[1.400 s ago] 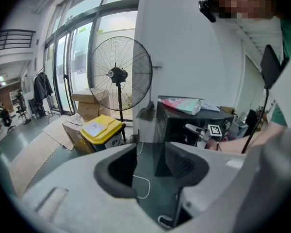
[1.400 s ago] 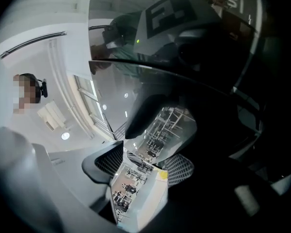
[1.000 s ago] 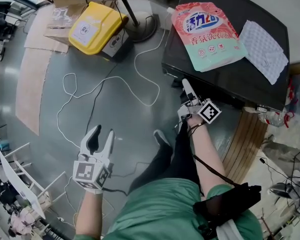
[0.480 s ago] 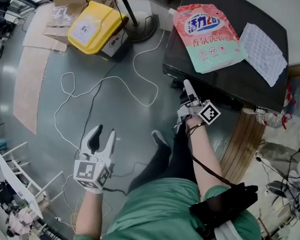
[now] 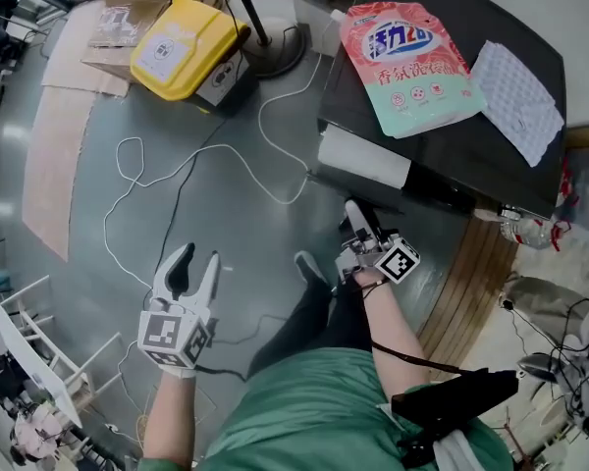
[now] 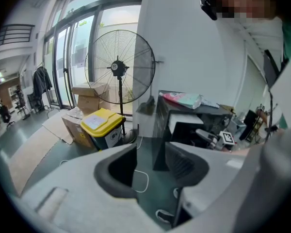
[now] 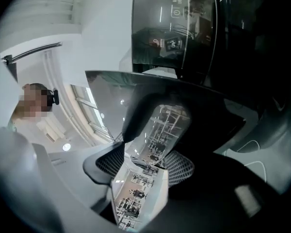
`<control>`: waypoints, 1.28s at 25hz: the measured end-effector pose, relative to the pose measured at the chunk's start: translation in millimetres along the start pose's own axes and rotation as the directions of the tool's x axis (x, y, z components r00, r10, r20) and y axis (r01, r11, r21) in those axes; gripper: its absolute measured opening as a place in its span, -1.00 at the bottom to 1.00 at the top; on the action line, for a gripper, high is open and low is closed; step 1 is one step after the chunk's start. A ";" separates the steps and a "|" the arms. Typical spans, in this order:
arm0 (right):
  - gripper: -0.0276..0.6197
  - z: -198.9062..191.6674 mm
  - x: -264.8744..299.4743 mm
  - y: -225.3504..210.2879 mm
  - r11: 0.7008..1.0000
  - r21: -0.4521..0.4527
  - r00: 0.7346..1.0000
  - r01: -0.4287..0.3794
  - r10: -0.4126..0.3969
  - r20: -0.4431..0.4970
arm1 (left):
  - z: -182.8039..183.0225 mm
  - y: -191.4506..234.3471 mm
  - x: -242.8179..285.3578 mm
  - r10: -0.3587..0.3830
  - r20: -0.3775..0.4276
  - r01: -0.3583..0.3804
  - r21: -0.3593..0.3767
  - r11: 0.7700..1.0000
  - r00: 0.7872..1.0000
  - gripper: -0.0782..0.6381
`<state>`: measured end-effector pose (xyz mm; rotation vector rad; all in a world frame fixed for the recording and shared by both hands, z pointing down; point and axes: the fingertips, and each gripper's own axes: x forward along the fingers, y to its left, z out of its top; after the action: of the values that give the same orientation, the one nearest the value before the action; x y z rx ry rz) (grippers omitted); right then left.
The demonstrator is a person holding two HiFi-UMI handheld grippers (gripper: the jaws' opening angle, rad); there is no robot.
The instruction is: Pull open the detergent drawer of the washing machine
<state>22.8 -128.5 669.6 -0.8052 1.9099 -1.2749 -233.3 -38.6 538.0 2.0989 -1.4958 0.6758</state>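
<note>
The black washing machine [image 5: 452,160] stands at the upper right in the head view. Its pale detergent drawer [image 5: 365,157] sticks out of the front. My right gripper [image 5: 357,216] is just in front of it. In the right gripper view the drawer's glossy front panel [image 7: 157,130] lies between the mesh pads [image 7: 109,165], and the jaws have just been closing on it. The machine's control panel [image 7: 172,28] shows above. My left gripper [image 5: 188,268] hangs open over the floor at the lower left, nothing between its fingers [image 6: 117,166].
A pink detergent pouch [image 5: 407,52] and a checked cloth [image 5: 515,96] lie on the machine's top. A yellow-lidded bin [image 5: 182,49] and a fan's base [image 5: 275,52] stand at the back. A white cable [image 5: 177,175] loops across the grey floor. The person's shoe [image 5: 309,268] is below the drawer.
The detergent drawer has slid out of the machine's front. My right gripper has moved back toward the person with it. The left gripper has barely moved.
</note>
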 end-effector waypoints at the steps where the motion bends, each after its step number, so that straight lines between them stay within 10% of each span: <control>1: -0.15 -1.9 -1.5 1.6 1.000 -0.002 1.000 0.000 0.000 -0.007 | 2.4 -1.5 -0.1 -0.002 0.006 0.002 0.002 1.000 1.000 -0.27; 19: -0.19 -101.1 -52.3 19.7 0.995 0.101 0.993 0.018 -0.005 -0.120 | -10.9 -40.3 -4.6 -0.097 0.002 0.097 0.083 0.992 0.995 -0.26; 25: -0.19 -121.2 -41.6 66.4 0.993 -0.119 0.940 -0.028 -0.015 -0.340 | -1.0 -50.4 -11.9 -0.112 0.056 0.108 0.075 0.991 0.992 -0.26; 32: -0.23 -93.0 -15.0 158.9 0.910 -0.394 0.894 -0.131 -0.064 -0.443 | 37.8 -39.1 -37.2 -0.071 0.165 0.065 0.042 0.997 0.984 -0.27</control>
<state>-63.0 -17.7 549.2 -0.7156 2.6208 -1.1089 -202.2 -24.3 481.8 2.2715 -1.5006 0.5167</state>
